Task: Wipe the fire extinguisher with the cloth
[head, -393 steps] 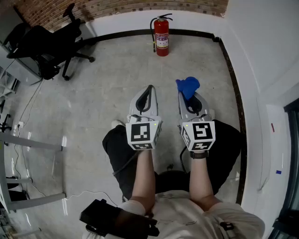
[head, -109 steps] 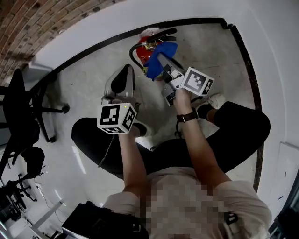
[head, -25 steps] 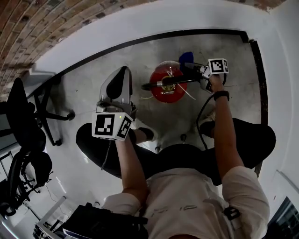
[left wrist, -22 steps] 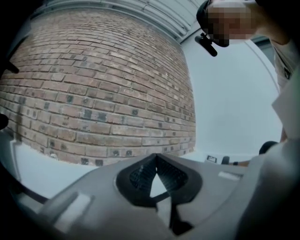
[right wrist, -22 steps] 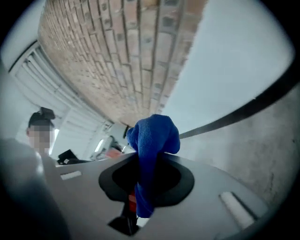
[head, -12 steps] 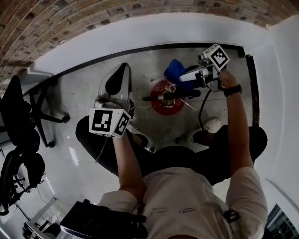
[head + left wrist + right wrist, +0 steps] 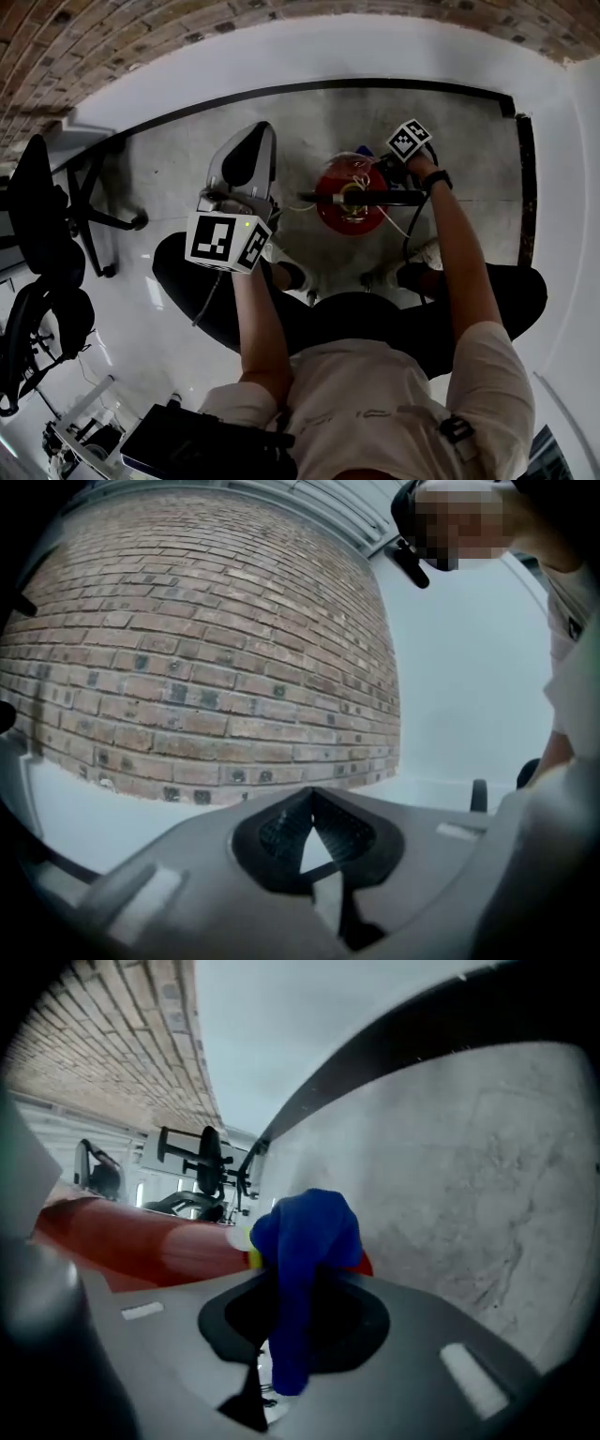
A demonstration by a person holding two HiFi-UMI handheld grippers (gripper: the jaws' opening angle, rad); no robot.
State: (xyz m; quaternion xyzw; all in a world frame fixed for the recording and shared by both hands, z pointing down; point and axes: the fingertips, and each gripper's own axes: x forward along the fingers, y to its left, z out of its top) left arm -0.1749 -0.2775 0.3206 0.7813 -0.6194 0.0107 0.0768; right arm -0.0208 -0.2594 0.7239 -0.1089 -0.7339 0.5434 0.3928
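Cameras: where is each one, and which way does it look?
Head view: on the head, looking down at the extinguisher; arms, legs, left hand-held gripper and right hand-held gripper show.
Left gripper view: rides that gripper, faces the brick wall; shut jaws and a shirt show.
Right gripper view: rides that gripper, looks along the floor; jaws shut on the cloth.
Shared: head and right gripper views both show the extinguisher.

Probably an office: brick wall (image 7: 141, 33), bare concrete floor (image 7: 169, 169), black swivel chair (image 7: 42, 206).
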